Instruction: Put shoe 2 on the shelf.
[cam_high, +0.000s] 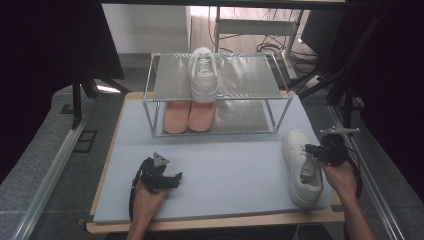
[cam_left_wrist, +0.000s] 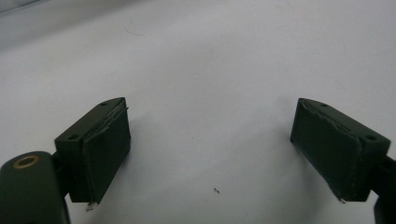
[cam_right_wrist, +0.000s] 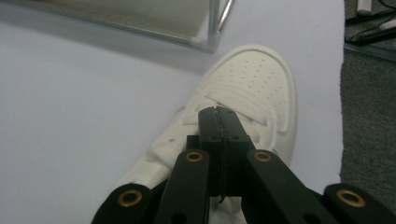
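Near mat's right edge, shut right gripper over white shoe.

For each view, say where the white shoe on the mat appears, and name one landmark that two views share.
High view: shoe at lower right, on the mat.
Left gripper view: not in it.
Right gripper view: shoe centre, behind the right gripper.
Shared landmark: the rack's front right leg.

Left gripper low, jaws wide apart; right gripper jaws pressed together
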